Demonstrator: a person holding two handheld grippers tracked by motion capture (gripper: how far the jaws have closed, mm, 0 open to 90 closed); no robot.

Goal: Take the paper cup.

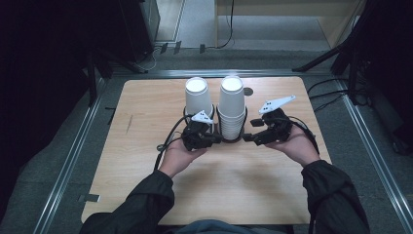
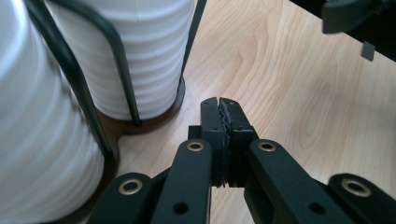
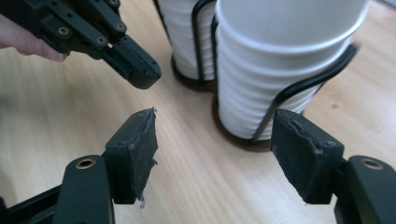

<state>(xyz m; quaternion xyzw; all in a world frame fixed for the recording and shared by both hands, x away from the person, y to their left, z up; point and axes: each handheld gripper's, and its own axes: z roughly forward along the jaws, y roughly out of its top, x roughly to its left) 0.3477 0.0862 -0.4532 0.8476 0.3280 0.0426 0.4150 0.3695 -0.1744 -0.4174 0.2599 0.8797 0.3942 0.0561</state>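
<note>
**Squarely between the hands: cup stacks upright, right gripper the one ready to take hold**

Broadly, the wooden counter (image 1: 146,170) carries one set of things, placed toward the middle of its far edge. It is a black wire holder (image 1: 233,140) with two stacks of white paper cups side by side. The left stack (image 1: 198,97) and the right stack (image 1: 231,109) both stand upright with their long axis vertical, and they rise well above the wire loops around their lower parts. The rest of the counter toward the near edge is bare wood.

Both hands come in from the near edge and flank the holder low down, at the level of its base. The left gripper (image 1: 216,139) lies just beside the holder's near-left side and points across toward the right stack. Its own view shows the left stack (image 2: 42,130) close alongside and the wire (image 2: 74,79) passing in front. Its jaws are pressed together with nothing between them, and the tips (image 2: 219,105) sit over bare wood short of the base.

The right gripper (image 1: 247,138) comes in from the near-right side. Its jaws are spread wide and grip nothing. In its own view the right stack (image 3: 280,60) and a wire loop (image 3: 299,86) stand just ahead, toward the right jaw rather than centred in the gap.

Judging from this, the right gripper is better placed to act. It would need to shift sideways to centre the stack between its pads, then close across the stack's width, square to the upright axis.
</note>
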